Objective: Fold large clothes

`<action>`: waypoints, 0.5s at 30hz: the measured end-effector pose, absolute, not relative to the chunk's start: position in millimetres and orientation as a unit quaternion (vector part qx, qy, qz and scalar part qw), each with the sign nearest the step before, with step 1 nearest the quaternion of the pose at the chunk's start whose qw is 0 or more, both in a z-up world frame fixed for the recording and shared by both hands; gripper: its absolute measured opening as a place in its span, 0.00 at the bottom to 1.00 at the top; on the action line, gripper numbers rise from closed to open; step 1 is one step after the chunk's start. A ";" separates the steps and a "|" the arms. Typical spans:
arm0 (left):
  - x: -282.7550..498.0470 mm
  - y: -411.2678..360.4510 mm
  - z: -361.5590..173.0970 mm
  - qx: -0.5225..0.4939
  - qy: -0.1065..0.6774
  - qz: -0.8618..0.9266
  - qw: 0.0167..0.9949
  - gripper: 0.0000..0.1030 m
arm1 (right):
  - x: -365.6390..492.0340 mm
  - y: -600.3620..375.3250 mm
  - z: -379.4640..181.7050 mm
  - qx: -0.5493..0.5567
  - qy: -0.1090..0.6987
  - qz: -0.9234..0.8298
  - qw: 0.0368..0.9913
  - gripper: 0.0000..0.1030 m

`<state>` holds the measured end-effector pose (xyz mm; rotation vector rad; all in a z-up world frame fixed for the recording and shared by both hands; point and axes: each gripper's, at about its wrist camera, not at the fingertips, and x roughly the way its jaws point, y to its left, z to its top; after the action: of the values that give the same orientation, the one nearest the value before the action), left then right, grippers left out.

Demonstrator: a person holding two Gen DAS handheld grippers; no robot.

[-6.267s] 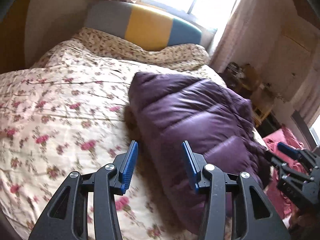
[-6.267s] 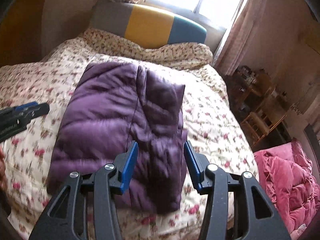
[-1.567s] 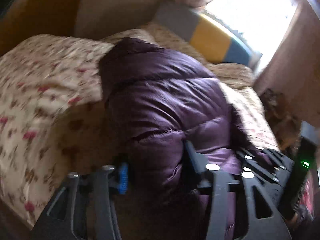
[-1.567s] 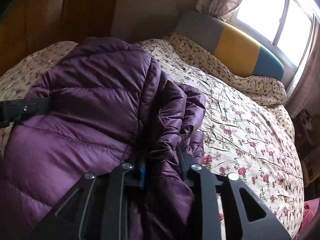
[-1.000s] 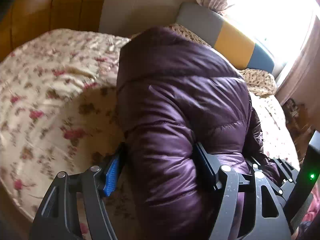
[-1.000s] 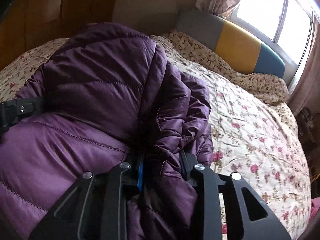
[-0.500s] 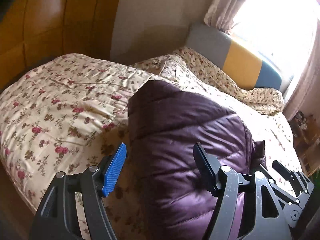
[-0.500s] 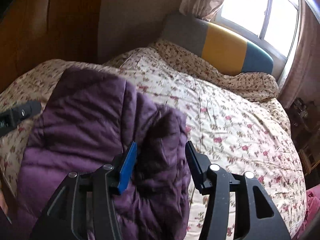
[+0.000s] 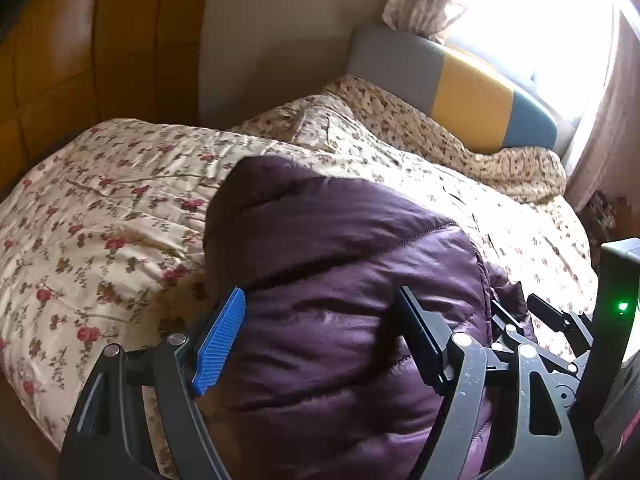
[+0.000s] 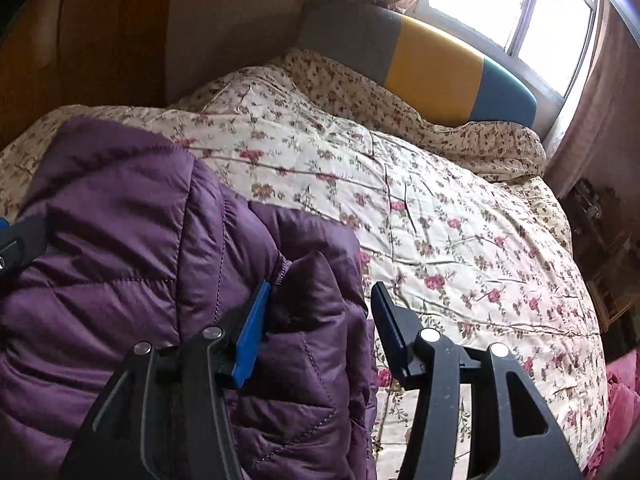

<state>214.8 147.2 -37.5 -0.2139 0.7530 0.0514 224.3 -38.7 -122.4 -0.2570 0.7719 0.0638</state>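
Purple puffer jacket [image 9: 344, 280] lay folded on the floral quilt [image 9: 104, 216], both grippers loose over it.

The jacket sat bundled near the quilt's front edge. The left gripper [image 9: 320, 336] stood spread over its padded bulk, jaws having just widened, pads off the fabric. The right gripper [image 10: 316, 332] gaped too, having just let go, the jacket's rumpled edge between its fingers. Beyond lay the grey, yellow and blue headboard [image 10: 432, 60] under a bright window [image 10: 516, 4].

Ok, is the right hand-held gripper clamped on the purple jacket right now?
No: the right hand-held gripper stands open, its pads apart and not pressing on the purple jacket, which lies on the floral bedspread.
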 end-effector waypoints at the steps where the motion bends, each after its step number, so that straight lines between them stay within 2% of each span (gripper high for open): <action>1: 215.1 144.7 -39.5 -0.102 0.368 0.022 0.924 0.74 | 225.0 -39.5 -125.8 -0.125 0.377 0.032 0.917 0.49; 15: 213.6 125.0 -63.0 -0.063 0.363 0.019 0.929 0.74 | 236.7 -45.1 -155.3 -0.108 0.394 0.052 0.911 0.48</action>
<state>213.6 125.0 -63.0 -0.1289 0.7440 0.0385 236.7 -45.1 -155.3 -0.2228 0.8122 0.1069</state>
